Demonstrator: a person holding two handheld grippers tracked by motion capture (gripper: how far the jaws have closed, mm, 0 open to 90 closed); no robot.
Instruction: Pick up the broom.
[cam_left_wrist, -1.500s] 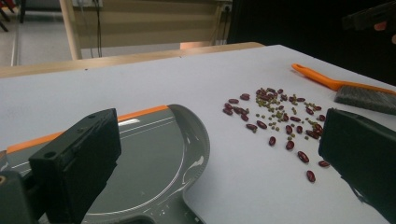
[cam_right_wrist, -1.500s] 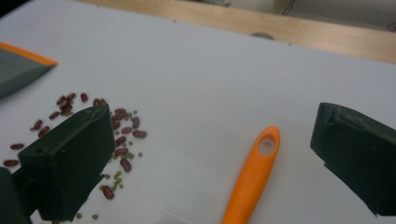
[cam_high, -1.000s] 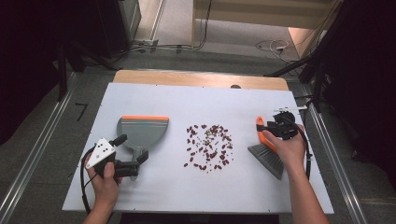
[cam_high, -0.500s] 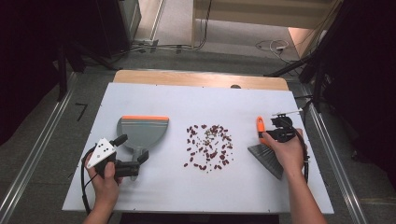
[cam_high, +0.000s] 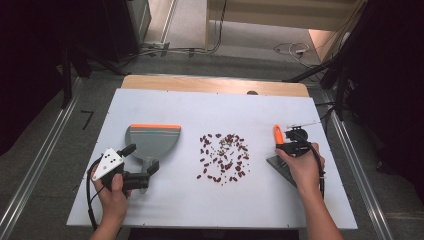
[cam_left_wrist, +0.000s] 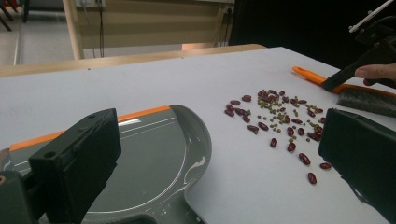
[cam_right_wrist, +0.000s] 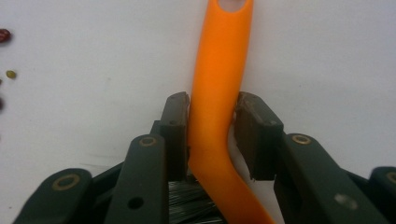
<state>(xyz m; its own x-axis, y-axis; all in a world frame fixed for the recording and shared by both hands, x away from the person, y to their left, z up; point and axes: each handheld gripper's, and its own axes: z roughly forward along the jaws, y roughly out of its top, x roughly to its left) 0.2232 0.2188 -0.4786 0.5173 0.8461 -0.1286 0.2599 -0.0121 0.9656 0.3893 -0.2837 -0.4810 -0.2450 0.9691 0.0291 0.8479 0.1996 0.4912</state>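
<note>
A grey dustpan (cam_high: 152, 140) with an orange lip lies left of a scatter of red and small green beans (cam_high: 224, 156). My left gripper (cam_high: 141, 159) stands open, its jaws wide on either side of the dustpan's handle end (cam_left_wrist: 140, 154). A brush with an orange handle (cam_high: 277, 135) and dark bristles (cam_high: 277, 165) lies right of the beans (cam_left_wrist: 280, 121). My right gripper (cam_high: 281, 146) is down on that handle. Its jaws have just been closing and both pads now press the orange handle (cam_right_wrist: 219, 70), with bristles just below them.
The white table (cam_high: 210, 105) has a wooden strip (cam_high: 215, 84) along its far edge. Metal rails and cables run over the floor beyond it and at both sides. The brush handle (cam_left_wrist: 317, 78) and the right hand appear far right in the left gripper view.
The right gripper has sunk onto the brush handle and its jaws have closed on it. The left hand and the dustpan have stayed put.
</note>
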